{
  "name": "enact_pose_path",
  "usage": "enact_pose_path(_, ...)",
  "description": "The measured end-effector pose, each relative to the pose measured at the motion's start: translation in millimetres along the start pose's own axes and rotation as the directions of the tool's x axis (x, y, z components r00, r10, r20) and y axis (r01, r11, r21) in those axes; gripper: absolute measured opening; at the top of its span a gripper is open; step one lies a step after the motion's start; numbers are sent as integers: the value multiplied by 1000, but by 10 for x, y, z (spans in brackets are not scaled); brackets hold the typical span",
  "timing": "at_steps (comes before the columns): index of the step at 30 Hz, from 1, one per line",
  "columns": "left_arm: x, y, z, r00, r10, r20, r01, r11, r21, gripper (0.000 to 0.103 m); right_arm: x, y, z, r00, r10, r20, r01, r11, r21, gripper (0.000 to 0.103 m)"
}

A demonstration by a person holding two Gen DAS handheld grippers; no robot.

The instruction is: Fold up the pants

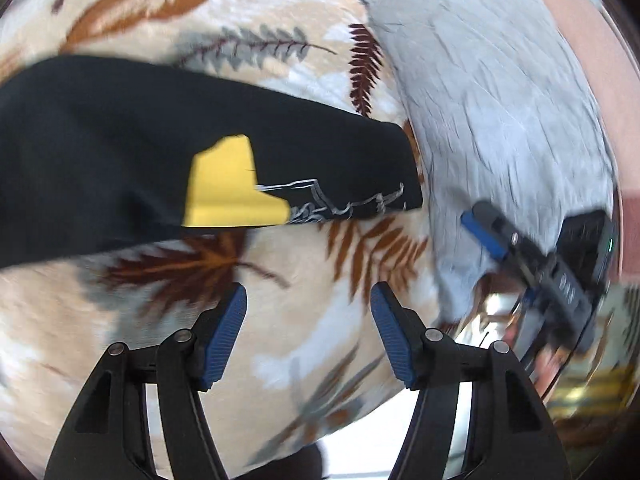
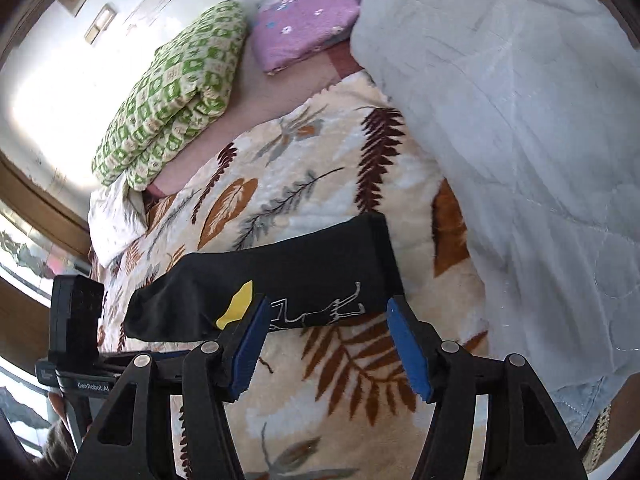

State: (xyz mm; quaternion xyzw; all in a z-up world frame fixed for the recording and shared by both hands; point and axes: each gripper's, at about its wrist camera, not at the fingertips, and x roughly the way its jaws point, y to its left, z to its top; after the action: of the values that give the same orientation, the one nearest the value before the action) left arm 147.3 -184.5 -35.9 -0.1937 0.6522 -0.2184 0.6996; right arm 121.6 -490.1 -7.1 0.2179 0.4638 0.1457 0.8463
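Observation:
The black pants [image 1: 120, 152] lie folded in a narrow strip on a leaf-patterned blanket [image 1: 300, 300]; a yellow patch [image 1: 228, 188] and white line print show on them. In the right wrist view the pants [image 2: 304, 276] lie just beyond the fingertips. My left gripper [image 1: 308, 300] is open and empty, a little short of the pants' near edge. My right gripper [image 2: 326, 312] is open and empty at the pants' near edge. The right gripper also shows in the left wrist view [image 1: 532, 264], over the grey quilt. The left gripper's body [image 2: 76, 320] shows at the left of the right wrist view.
A grey quilt [image 2: 520, 120] covers the bed's right side. A folded green-checked blanket [image 2: 172, 92] and a purple folded cloth [image 2: 308, 20] lie at the far end. A white cloth [image 2: 112, 220] lies at the left edge by a window.

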Motion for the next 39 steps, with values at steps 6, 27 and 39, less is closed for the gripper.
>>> enact_pose_path(6, 498, 63, 116, 992, -127, 19, 128, 950, -284, 64, 194, -256, 57, 999, 43, 18, -44, 996, 72, 63)
enact_pose_path(27, 594, -17, 188, 984, -75, 159, 131, 916, -379, 56, 689, -404, 313, 995, 102, -23, -97, 984, 152, 61)
enact_pose_path(39, 675, -79, 300, 983, 65, 173, -2, 940, -340, 26, 1177, -395, 463, 983, 51, -176, -25, 989, 145, 60)
